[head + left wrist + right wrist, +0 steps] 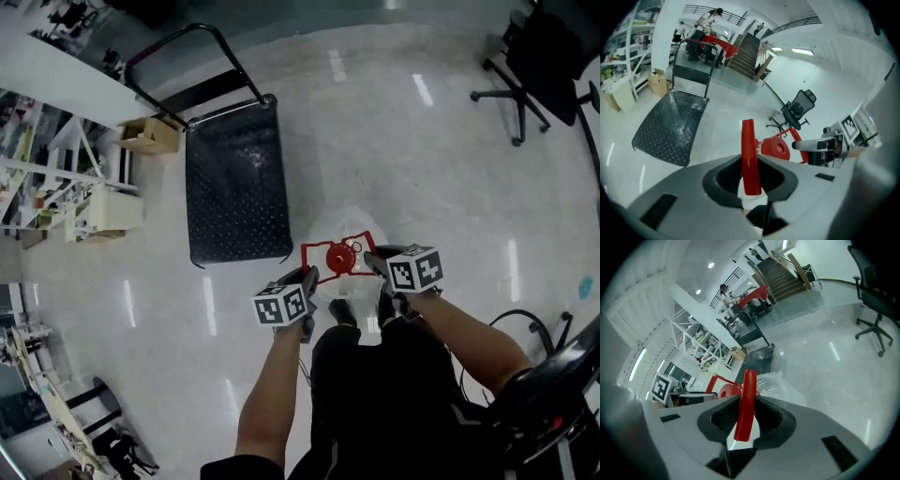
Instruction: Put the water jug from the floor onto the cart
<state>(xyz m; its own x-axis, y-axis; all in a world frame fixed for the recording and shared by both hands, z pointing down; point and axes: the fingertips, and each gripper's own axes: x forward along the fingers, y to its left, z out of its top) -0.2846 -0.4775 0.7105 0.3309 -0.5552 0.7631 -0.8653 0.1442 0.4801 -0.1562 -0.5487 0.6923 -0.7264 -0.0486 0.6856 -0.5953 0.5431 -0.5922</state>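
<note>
The water jug [345, 234] is clear plastic with a red cap [339, 258] and a red carrying frame, and it hangs just in front of my legs. My left gripper [309, 278] is shut on the left red handle bar [749, 154], which stands upright between its jaws. On the other side, my right gripper [377, 263] is shut on the right handle bar [747, 399]. The cap [776, 149] and the jug's clear body [774, 383] show beyond the jaws. The black flat cart [234, 187] stands ahead and to the left, its deck bare, its push handle [192, 42] at the far end.
A cardboard box [150, 134] and white shelving [56, 178] flank the cart's left side. An office chair [534, 66] stands at the far right. Black cables [534, 328] and another chair lie near my right. Shiny floor spreads between the jug and the cart.
</note>
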